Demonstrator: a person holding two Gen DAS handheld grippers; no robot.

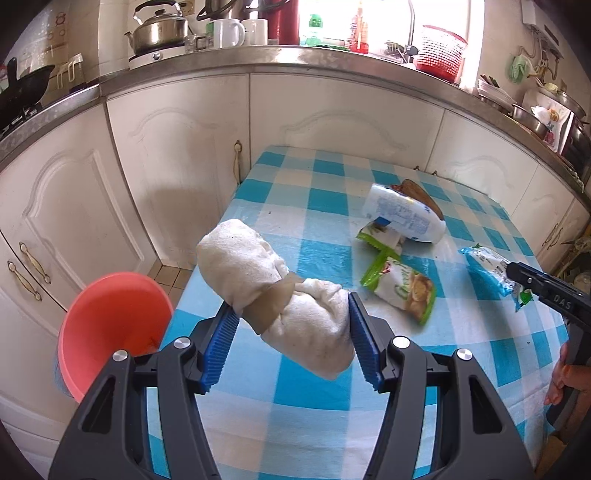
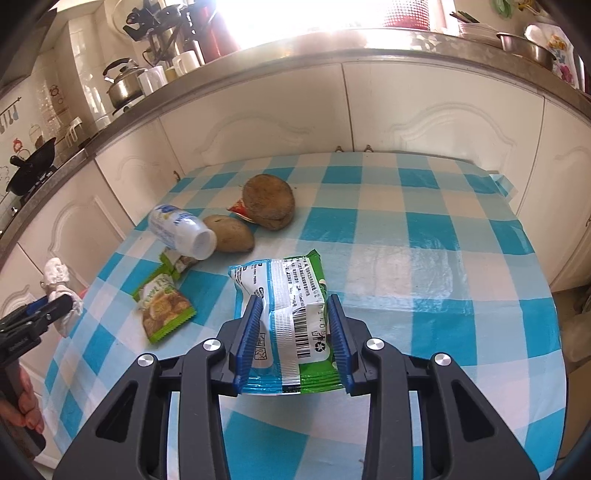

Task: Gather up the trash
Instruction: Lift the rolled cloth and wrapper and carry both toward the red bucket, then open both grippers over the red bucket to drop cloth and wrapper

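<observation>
My left gripper (image 1: pixel 291 314) is shut on a white cloth bundle (image 1: pixel 273 288) bound with tape, held above the table's left edge near a pink bin (image 1: pixel 110 325). My right gripper (image 2: pixel 293 321) is shut on a blue-green snack packet (image 2: pixel 286 302), lifted over the checked table (image 2: pixel 424 258); it also shows in the left wrist view (image 1: pixel 491 269). A white bottle (image 2: pixel 181 230) lies on its side over a green wrapper (image 2: pixel 177 260). Another green snack wrapper (image 2: pixel 164 306) lies flat nearby.
Two brown potatoes (image 2: pixel 269 201) (image 2: pixel 231 232) and a red scrap (image 2: pixel 240 210) lie at the back of the table. White cabinets (image 1: pixel 166 166) and a counter with a kettle (image 1: pixel 159 29) surround the table.
</observation>
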